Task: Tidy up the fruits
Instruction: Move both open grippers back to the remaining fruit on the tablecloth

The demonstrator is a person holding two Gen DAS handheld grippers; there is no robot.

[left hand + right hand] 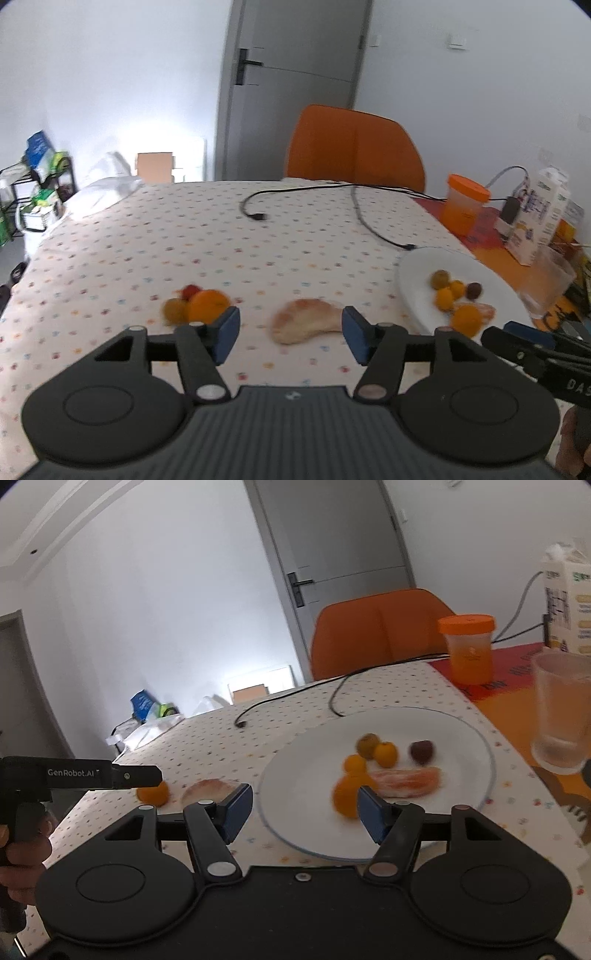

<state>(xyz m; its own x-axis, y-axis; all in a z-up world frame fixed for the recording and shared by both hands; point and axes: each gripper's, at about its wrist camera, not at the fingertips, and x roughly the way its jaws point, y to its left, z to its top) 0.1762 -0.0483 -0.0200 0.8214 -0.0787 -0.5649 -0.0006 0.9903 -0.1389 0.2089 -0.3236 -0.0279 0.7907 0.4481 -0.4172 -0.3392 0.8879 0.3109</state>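
My left gripper (290, 334) stands open just above the dotted tablecloth. A pale pink fruit segment (304, 325) lies on the cloth past its fingertips, touching neither pad. To the left sit an orange (207, 304), a brownish-yellow fruit (174, 310) and a small red fruit (190, 291). The white plate (306, 760) holds several small fruits, a dark plum (421, 751) and a pink segment (406, 781). My right gripper (304, 812) is open over the plate's near rim. An orange (345, 799) on the plate sits just beyond its right pad, not gripped.
Two black cables (255, 210) run across the far cloth. An orange-lidded cup (467, 648), a clear glass (561, 709) and a carton (567, 602) stand at the right. An orange chair (354, 151) is behind the table. The table's left edge (33, 254) drops to shelving.
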